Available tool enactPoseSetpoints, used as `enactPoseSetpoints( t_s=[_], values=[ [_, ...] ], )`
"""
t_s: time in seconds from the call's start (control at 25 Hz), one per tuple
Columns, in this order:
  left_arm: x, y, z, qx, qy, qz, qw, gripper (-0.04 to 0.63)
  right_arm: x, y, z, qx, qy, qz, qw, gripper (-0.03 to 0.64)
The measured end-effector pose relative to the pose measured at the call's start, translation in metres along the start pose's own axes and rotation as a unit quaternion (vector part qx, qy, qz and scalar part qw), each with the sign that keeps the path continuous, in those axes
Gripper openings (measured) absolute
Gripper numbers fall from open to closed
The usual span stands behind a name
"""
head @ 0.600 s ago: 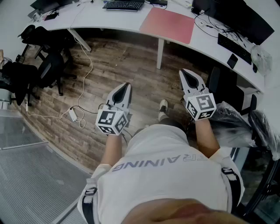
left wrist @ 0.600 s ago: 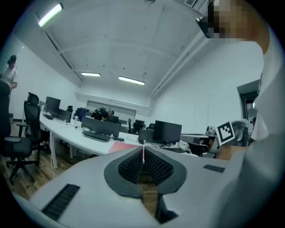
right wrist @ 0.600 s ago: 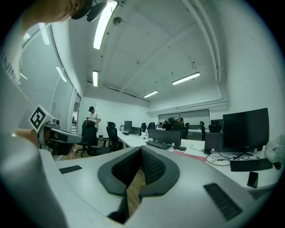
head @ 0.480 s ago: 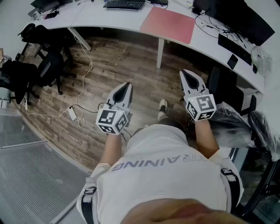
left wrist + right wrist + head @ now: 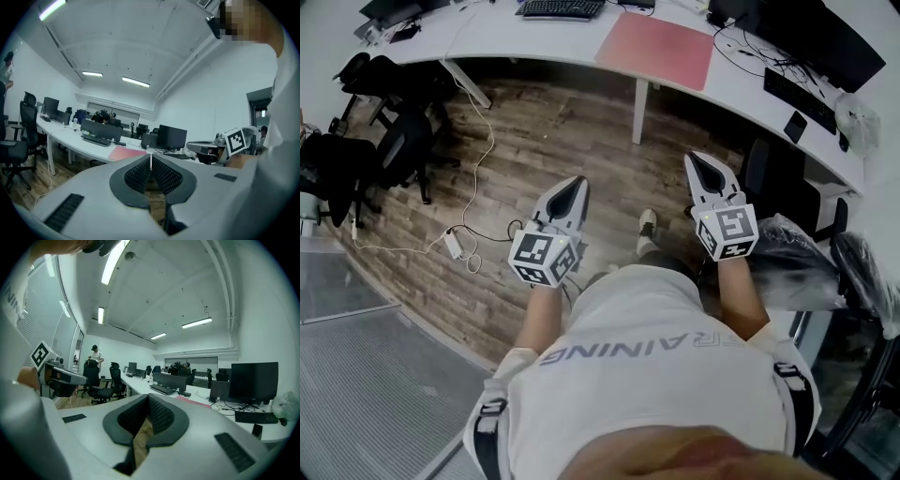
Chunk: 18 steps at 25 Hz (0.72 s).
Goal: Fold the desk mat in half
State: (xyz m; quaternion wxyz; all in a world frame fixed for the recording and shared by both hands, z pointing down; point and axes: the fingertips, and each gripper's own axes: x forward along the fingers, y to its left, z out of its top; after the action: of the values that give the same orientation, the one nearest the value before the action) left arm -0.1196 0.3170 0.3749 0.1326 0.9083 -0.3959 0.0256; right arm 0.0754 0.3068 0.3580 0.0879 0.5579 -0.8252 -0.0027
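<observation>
A pink desk mat (image 5: 658, 38) lies flat on the long white desk (image 5: 516, 37) at the top of the head view; it also shows as a thin pink strip (image 5: 125, 153) in the left gripper view and as the same pink strip (image 5: 193, 400) in the right gripper view. Both grippers hang over the wooden floor, well short of the desk. My left gripper (image 5: 575, 187) is shut, its jaws meeting at the tips (image 5: 150, 158) with nothing between them. My right gripper (image 5: 697, 159) is shut and empty too, its tips (image 5: 148, 396) closed together.
A black keyboard (image 5: 562, 9) lies left of the mat, monitors (image 5: 811, 33) and cables to its right. Black office chairs (image 5: 398, 141) stand at the left, a cable and power adapter (image 5: 454, 245) on the floor. A black bag (image 5: 802, 267) sits by my right side. People stand far off.
Both grippers and the view have shifted slightly forward toward the desk; the jaws stay shut.
</observation>
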Motion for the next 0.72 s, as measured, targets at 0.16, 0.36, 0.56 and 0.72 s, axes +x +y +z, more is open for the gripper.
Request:
enactPoseSetpoints(
  t_s=[0.16, 0.36, 0.56, 0.72],
  values=[
    [0.0, 0.002, -0.002, -0.007, 0.0, -0.002, 1.0, 0.038, 0.003, -0.004, -0.008, 0.022, 0.016, -0.004, 1.0, 0.023],
    [-0.002, 0.006, -0.002, -0.018, -0.006, -0.004, 0.9998, 0.038, 0.007, 0.0, -0.011, 0.02, 0.029, -0.003, 0.999, 0.023],
    [-0.007, 0.016, -0.002, -0.028, -0.01, 0.007, 0.9995, 0.038, 0.016, 0.005, -0.009, 0.014, 0.031, 0.007, 0.999, 0.023],
    [-0.007, 0.023, 0.002, -0.027, -0.012, 0.011, 0.9995, 0.038, 0.026, 0.009, -0.006, 0.01, 0.033, 0.017, 0.999, 0.023]
  ],
)
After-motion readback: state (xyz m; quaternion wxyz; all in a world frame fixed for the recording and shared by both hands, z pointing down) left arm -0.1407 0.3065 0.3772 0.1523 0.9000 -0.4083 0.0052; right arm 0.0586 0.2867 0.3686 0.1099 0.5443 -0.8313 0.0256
